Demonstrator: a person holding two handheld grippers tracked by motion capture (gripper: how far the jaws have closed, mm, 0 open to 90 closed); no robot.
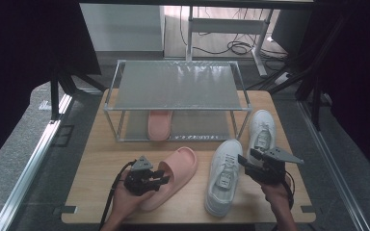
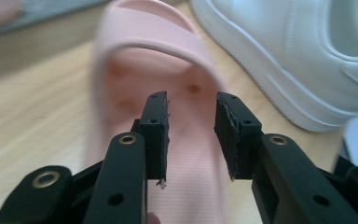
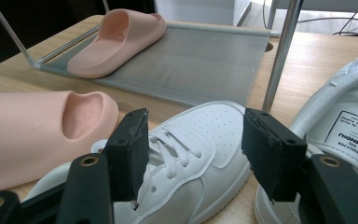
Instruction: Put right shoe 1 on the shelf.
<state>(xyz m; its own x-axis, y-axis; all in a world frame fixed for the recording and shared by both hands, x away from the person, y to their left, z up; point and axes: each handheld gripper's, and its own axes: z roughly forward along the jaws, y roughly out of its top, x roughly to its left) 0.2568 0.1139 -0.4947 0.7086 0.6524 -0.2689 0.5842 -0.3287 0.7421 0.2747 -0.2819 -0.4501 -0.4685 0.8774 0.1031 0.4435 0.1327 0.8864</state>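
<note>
Pink slide (image 1: 173, 175) lies under my left gripper (image 1: 161, 179), jaws apart above its footbed; at three o'clock, my right gripper (image 1: 245, 159) gapes over the white sneaker (image 1: 223, 175).

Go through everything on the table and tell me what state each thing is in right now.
Left gripper: open, over the near slipper.
Right gripper: open, over the near sneaker.
Near slipper: flat on the table.
Second slipper: on the rack's lower shelf.
Near sneaker: upright, laced.
Far sneaker: upright beside the rack.
Rack: top shelf bare.
</note>
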